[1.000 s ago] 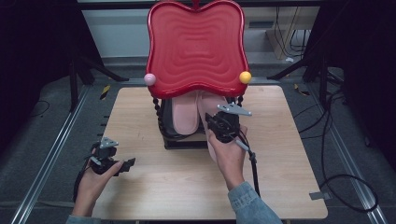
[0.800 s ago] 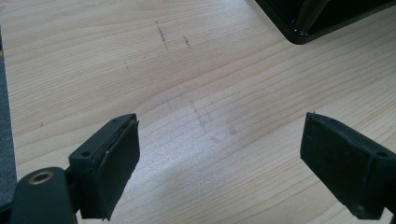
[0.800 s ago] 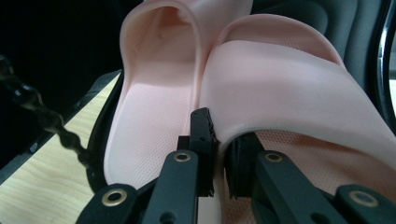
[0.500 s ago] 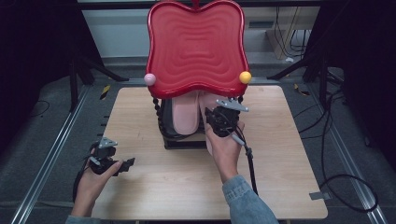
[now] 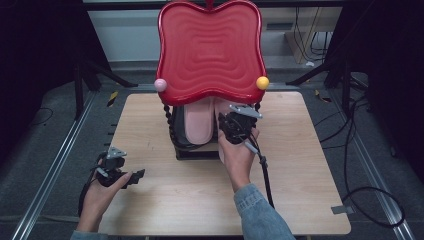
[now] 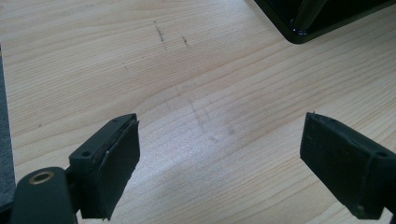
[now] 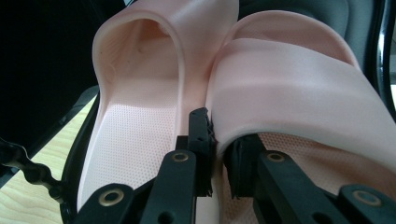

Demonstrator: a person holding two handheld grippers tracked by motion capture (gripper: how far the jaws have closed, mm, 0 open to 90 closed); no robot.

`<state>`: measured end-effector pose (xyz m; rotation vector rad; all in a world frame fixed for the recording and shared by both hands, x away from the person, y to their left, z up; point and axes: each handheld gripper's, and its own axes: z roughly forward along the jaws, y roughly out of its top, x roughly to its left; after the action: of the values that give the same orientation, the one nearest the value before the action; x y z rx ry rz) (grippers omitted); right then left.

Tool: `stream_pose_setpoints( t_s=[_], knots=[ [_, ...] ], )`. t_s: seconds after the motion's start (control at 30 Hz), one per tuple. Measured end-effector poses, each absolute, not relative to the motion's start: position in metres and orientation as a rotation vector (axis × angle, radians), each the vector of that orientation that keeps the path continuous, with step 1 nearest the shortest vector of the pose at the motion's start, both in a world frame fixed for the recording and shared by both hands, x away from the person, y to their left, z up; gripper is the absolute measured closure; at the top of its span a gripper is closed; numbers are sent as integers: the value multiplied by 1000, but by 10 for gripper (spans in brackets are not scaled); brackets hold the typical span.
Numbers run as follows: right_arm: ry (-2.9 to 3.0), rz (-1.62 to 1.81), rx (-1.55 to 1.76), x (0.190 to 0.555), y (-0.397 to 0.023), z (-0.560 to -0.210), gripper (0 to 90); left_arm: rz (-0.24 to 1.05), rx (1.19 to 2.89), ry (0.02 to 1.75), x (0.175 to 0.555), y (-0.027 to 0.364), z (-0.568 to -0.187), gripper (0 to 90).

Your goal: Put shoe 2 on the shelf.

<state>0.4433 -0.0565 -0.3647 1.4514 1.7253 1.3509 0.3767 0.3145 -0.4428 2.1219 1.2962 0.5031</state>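
While a large red wavy-edged tray top (image 5: 210, 50) fills the upper centre of the high view, standing on a black rack (image 5: 192, 150) at the far middle of a pale wooden table (image 5: 310, 190), the work goes on just beneath it. Two pale pink slippers (image 5: 199, 122) lie side by side on the rack's lower shelf, at the centre of that frame, partly hidden under the red top.

The right gripper (image 5: 234, 125), held in a hand that reaches up from the bottom centre, sits at the right-hand slipper (image 7: 299, 70). In the right gripper view its two black jaws stand close together at the lower centre, pinching the inner side edge of that slipper where it presses against the left-hand slipper (image 7: 140, 116). The step in hand looks like taking hold of this slipper to draw it off the shelf.

The left gripper (image 5: 120, 172) waits at the lower left of the high view, low over bare wood, well apart from the rack. In its own view the jaws stand wide apart with nothing between them.

The next move probably calls for a steady pull towards the person, low enough to clear the red top, without dragging the neighbouring slipper along.
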Motion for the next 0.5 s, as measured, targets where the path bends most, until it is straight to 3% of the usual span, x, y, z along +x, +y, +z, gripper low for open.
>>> stream_pose_setpoints(
  t_s=[0.5],
  knots=[
    [1781,1327,1442,445,-50,-369,726,503,2125,1300,377,315,-442,118]
  ],
)
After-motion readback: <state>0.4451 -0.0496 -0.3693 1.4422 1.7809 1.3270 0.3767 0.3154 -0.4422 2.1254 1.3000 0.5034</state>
